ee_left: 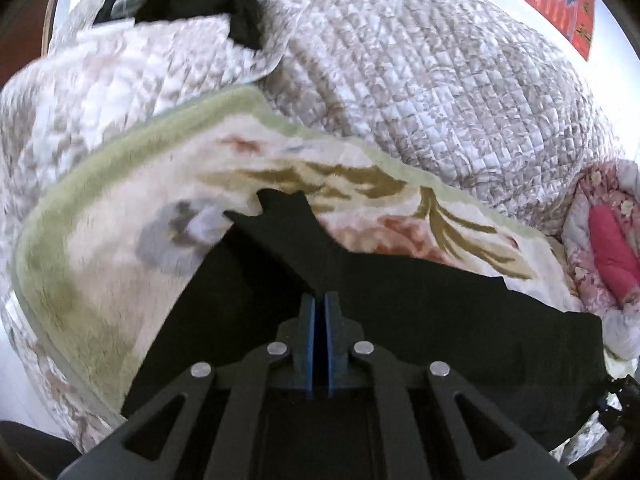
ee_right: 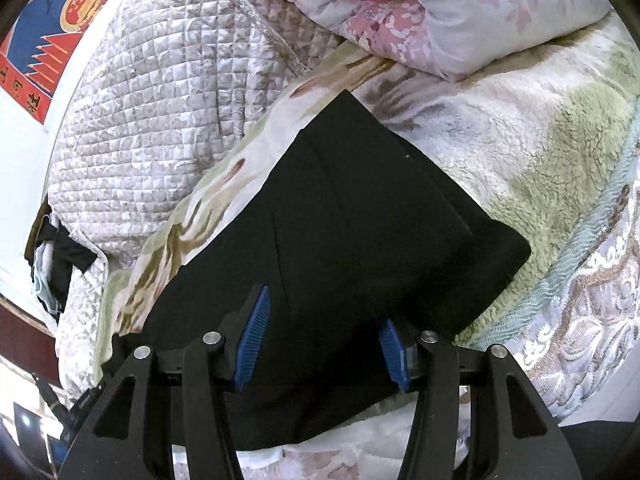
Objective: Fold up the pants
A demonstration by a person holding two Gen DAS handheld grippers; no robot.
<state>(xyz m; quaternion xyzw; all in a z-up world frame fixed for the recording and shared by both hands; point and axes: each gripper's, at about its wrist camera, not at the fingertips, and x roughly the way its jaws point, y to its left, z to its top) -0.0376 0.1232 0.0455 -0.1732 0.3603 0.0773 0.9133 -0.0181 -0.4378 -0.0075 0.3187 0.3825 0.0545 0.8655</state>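
pants (ee_right: 352, 216): black, folded flat on fleece blanket (ee_right: 552, 152), quilt (ee_right: 152, 92) beside | left gripper (ee_left: 320, 304): blue pads pressed together, apparently pinching a pants edge, dark cloth blurs the contact | right gripper (ee_right: 324, 328): jaws spread wide above pants, holding nothing

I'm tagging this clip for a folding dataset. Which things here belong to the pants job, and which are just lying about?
Part of the job:
black pants
left gripper, shut on the pants
right gripper, open over them

Just lying about:
floral blanket
quilted cover
pink comforter
dark clothes pile
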